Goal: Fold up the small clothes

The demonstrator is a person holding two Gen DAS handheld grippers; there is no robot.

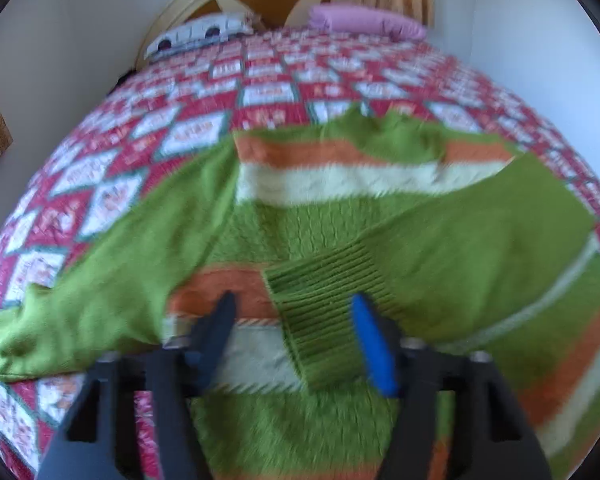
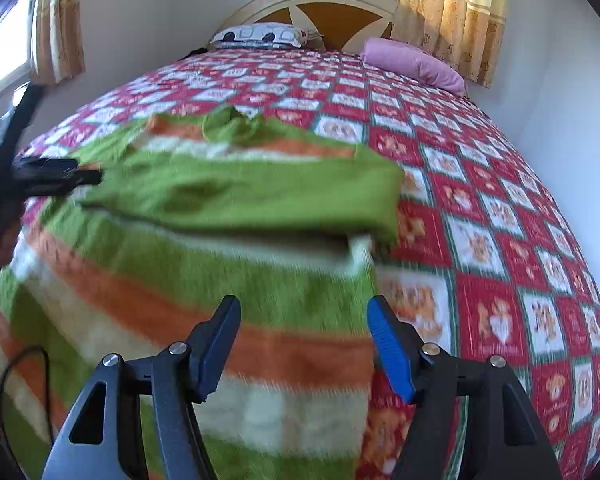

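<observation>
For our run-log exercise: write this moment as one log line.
stage: right sleeve folded across green, orange and cream striped knit sweater | surface: red patchwork quilt | left gripper: open over ribbed cuff | right gripper: open, empty

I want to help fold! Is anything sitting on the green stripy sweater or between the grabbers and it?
No, nothing visible blocks it. The left gripper hangs right over the folded-in sleeve cuff, and the right gripper hangs over the sweater near its edge. Only the quilt surrounds it; the pillows lie far off.
</observation>
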